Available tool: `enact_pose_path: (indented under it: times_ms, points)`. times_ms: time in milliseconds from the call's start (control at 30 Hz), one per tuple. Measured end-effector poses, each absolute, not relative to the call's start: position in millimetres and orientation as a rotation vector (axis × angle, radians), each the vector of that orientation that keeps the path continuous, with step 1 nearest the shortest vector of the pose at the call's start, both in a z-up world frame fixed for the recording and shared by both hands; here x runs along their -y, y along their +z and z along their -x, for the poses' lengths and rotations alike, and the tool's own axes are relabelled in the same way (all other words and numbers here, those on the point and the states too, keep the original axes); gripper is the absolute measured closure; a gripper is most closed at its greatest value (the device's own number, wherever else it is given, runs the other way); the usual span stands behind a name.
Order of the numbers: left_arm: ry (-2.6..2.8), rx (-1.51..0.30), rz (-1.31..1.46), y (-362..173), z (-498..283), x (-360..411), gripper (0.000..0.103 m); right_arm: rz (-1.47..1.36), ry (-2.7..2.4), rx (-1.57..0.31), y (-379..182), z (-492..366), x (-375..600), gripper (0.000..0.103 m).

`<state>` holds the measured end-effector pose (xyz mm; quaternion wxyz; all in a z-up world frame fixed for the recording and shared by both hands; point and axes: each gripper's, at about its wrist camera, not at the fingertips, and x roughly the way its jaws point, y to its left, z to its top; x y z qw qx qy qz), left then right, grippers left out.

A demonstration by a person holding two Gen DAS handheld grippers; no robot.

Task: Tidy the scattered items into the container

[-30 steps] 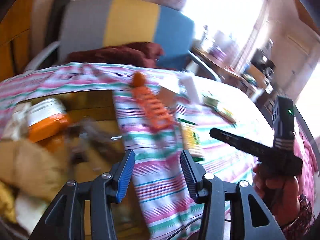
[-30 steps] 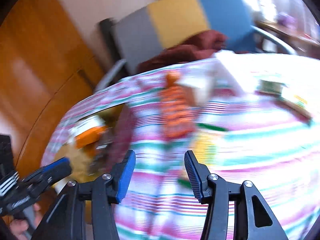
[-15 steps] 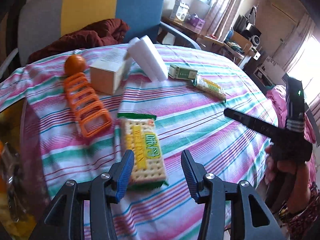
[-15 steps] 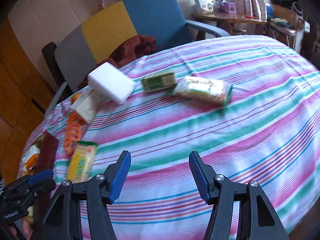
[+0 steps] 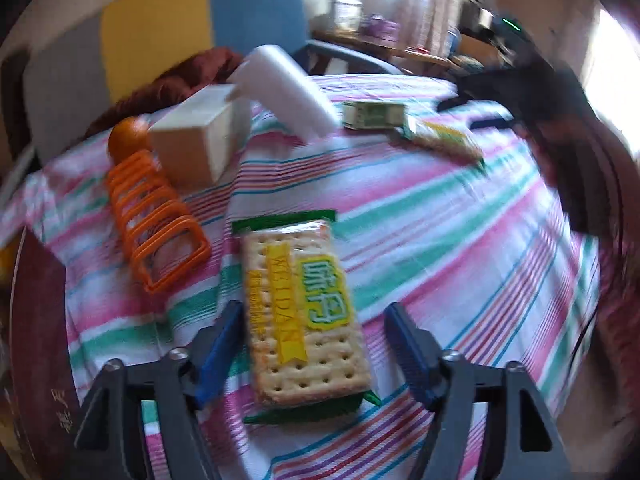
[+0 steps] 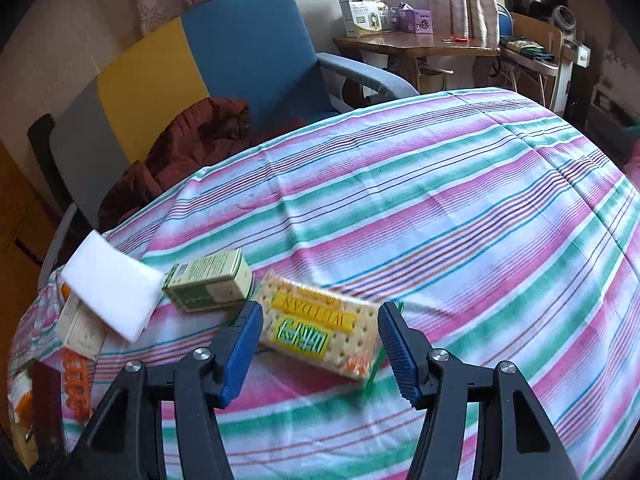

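Observation:
A cracker pack with a yellow and green label lies on the striped tablecloth. My left gripper straddles it, jaws opening, and the blue pads stand clear of its sides. A second cracker pack lies between the tips of my open right gripper, untouched as far as I can see. Around them lie a green box, a white foam block, a cream box, an orange wire rack and an orange fruit. The container's maroon edge shows at far left.
A grey, yellow and blue armchair with a dark red cloth stands behind the table. A wooden desk with boxes is at the back right. The right gripper's blurred dark body crosses the left wrist view's upper right.
Both views have swung from the container at the left onto the table. My left gripper dropped over the near cracker pack and widened. My right gripper moved right over the far pack.

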<state>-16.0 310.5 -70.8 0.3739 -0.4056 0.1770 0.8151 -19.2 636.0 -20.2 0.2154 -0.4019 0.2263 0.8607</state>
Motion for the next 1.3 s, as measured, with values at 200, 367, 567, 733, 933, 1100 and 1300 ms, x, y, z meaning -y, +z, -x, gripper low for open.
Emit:
enact_pose_path:
  times_ms: [200,367,567,733,933,1100,1300]
  points:
    - [2.077,-0.335,1.037,-71.2,18.9,-300.2,0.022,1.225,2.302,-0.68,-43.7,48.6,-647.2,0.041]
    - [2.074,-0.347,1.023,-70.6,16.6,-306.2,0.019,1.263,2.357,-0.653,-49.5,42.3,-622.6,0.031]
    - [2.072,-0.335,1.016,-70.1,16.6,-305.9,0.019,1.359,2.454,-0.278,-54.9,13.3,-537.7,0.031]
    - [2.071,-0.328,1.012,-69.9,15.9,-304.3,0.019,1.342,2.553,-0.375,-51.1,-29.7,-497.1,0.031]
    - [2.073,-0.328,1.007,-70.3,14.0,-302.4,0.019,1.171,2.572,-0.444,-23.4,-38.4,-503.8,0.029]
    - [2.068,-0.311,1.002,-70.3,15.6,-301.7,0.019,1.13,2.352,-0.559,-21.5,7.0,-553.7,0.013]
    - [2.064,-0.297,0.996,-71.0,17.7,-301.5,0.019,1.241,2.229,-0.586,-58.2,52.7,-563.5,0.024]
